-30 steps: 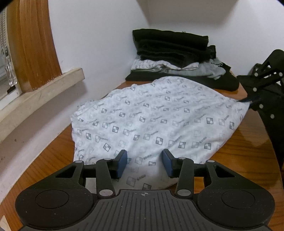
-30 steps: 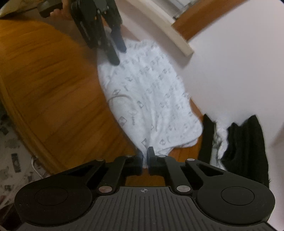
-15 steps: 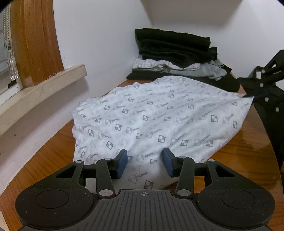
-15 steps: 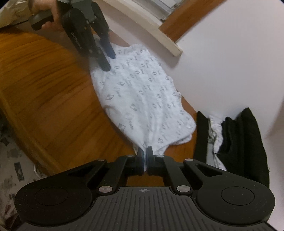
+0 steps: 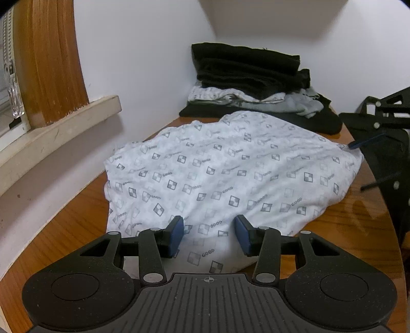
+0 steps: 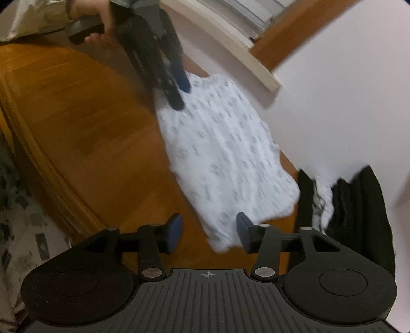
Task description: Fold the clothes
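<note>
1. Jaws first: the right gripper (image 6: 208,231) is opening at this moment, its blue pads standing apart with a corner of the white patterned garment (image 6: 225,153) lying loosely between them, neither pad pressing on it.
2. Left gripper (image 5: 208,237) is hanging with its jaws parted over the opposite end of the cloth; fabric is showing in the gap, but the pads are not pinching it.
3. Garment is lying spread along the wooden table (image 5: 77,222), one long edge running beside the white wall (image 5: 143,76), the far end just short of the stack of folded clothes (image 5: 251,82).
4. Handling, as I am judging it: thin, light cotton-like fabric, limp and sagging wherever it is unsupported, billowing slightly in the middle. Nothing fragile; it will be dragging and bunching on the glossy wood rather than sliding as one piece.
5. Where to take hold, I reckon: at corners or along a hem, pinching both layers together, so the edge is lifting evenly. A mid-panel grip would only be gathering a peak.
6. Outward: a windowsill (image 5: 59,128) is jutting out on the wall side, and a person's hand (image 6: 94,23) is gripping the left tool's handle.
</note>
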### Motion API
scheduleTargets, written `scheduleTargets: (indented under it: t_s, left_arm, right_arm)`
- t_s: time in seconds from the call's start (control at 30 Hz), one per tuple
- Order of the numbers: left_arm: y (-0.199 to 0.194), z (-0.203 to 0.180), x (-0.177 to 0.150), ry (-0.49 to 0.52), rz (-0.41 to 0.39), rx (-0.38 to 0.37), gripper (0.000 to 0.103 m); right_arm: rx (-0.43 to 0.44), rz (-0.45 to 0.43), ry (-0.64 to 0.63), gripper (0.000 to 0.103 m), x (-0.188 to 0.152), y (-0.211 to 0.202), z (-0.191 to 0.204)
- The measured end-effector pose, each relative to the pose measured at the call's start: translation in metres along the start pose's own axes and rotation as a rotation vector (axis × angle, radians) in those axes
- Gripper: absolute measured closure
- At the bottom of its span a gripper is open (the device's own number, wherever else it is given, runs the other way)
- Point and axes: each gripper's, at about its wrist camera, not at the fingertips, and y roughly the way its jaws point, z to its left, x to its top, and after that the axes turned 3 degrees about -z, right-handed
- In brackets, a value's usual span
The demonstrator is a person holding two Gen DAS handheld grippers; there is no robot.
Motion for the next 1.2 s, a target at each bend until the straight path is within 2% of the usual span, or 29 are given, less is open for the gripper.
scheduleTargets:
  t_s: [0.07,0.23,0.33,0.37,0.43,0.57,0.63,0.7,0.8,0.87,0.9,0.97,1.0,1.03,1.2]
  left_arm:
    - [0.0,0.0,0.0,0.002,-0.002,0.001,0.054]
    - [0.0,0.001,-0.002,0.002,-0.007,-0.001,0.054]
    - [-0.002,-0.001,-0.001,0.004,-0.01,0.007,0.053]
    - [-0.004,-0.002,-0.001,0.004,-0.011,0.011,0.051]
    - [-0.013,-0.01,0.001,0.041,-0.029,0.047,0.04]
    - [-0.033,-0.03,0.003,0.132,-0.073,0.098,0.033]
    - [-0.033,-0.042,0.001,0.193,-0.059,0.101,0.025]
    - [-0.033,-0.053,-0.001,0.253,-0.045,0.104,0.025]
    - [-0.016,-0.058,-0.004,0.314,0.008,0.174,0.025]
    - [-0.007,-0.051,-0.005,0.338,0.032,0.228,0.034]
    - [-0.005,-0.046,-0.006,0.341,0.036,0.244,0.044]
    - [-0.01,-0.029,-0.003,0.3,0.026,0.221,0.074]
    - [-0.014,-0.02,-0.001,0.27,0.017,0.203,0.082]
    - [-0.023,-0.014,0.003,0.26,-0.005,0.208,0.086]
    - [-0.082,0.006,0.04,0.268,-0.051,0.216,0.088]
  right_arm:
    - [-0.008,-0.016,-0.015,0.049,0.006,0.009,0.008]
    - [-0.056,-0.021,-0.017,0.049,0.019,0.037,0.001]
    - [-0.011,0.003,0.014,0.072,0.021,0.046,-0.01]
    - [-0.009,0.006,0.012,0.076,0.023,0.045,-0.01]
    - [-0.013,0.005,0.011,0.079,0.028,0.042,-0.012]
    - [-0.039,-0.036,0.081,0.081,0.042,0.028,-0.034]
    - [-0.051,-0.055,0.117,0.082,0.049,0.023,-0.046]
    - [-0.062,-0.074,0.149,0.082,0.055,0.019,-0.057]
    - [-0.079,-0.096,0.172,0.083,0.062,0.015,-0.069]
    - [-0.085,-0.101,0.175,0.083,0.065,0.011,-0.072]
    - [-0.087,-0.103,0.173,0.083,0.065,0.009,-0.073]
    - [-0.085,-0.108,0.169,0.084,0.067,0.004,-0.074]
    - [-0.08,-0.111,0.167,0.084,0.067,0.002,-0.074]
    - [-0.071,-0.118,0.165,0.085,0.068,-0.002,-0.075]
    - [-0.016,-0.179,0.198,0.086,0.081,-0.03,-0.085]
